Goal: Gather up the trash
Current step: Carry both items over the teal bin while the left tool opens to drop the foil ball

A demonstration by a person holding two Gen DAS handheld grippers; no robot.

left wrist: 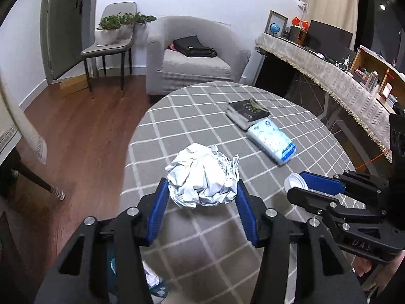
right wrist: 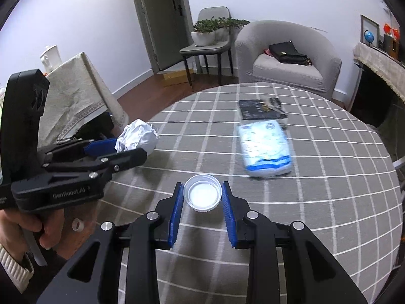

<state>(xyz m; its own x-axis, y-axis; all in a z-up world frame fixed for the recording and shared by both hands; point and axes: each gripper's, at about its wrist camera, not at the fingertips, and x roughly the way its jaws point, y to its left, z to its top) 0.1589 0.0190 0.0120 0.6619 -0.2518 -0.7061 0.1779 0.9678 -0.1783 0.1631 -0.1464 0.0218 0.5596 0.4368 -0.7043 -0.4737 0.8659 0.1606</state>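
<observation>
While the left tongs [left wrist: 202,190] stood around the crumpled paper ball [left wrist: 202,174], both blue pads [left wrist: 159,207] touched its sides, so they were gripping it at the near edge of the table [left wrist: 192,248]. To the right of this paper ball, the right tongs [right wrist: 201,193] were open around a white plastic lid [right wrist: 202,194], with a small gap on each side. Beyond the lid on the table lay a blue tissue pack [right wrist: 265,149], and just behind it a dark booklet [right wrist: 260,109].
</observation>
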